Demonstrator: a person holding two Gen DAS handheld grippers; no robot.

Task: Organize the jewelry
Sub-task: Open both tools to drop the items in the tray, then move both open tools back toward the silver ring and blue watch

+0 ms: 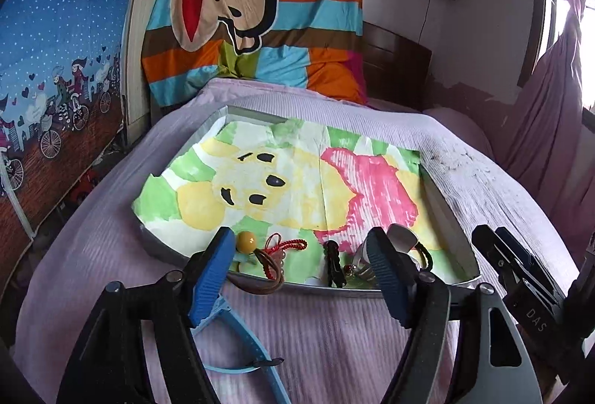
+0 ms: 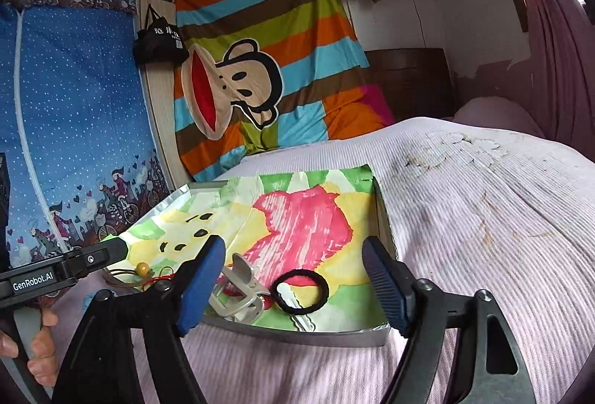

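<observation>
A bed covered in a pale pink ribbed spread carries everything. A shallow silver tray lined with a painted paper lies directly on it, near the middle, its near rim toward the bed's near edge. A light blue hair clip lies on the spread just in front of the tray's near left corner. Brownish stains mark the spread toward the bed's right side.

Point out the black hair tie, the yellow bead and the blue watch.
black hair tie (image 2: 322, 287), right wrist view, right side of loop.
yellow bead (image 1: 246, 241), left wrist view, bead centre.
blue watch (image 1: 248, 336), left wrist view, on strap.
</observation>
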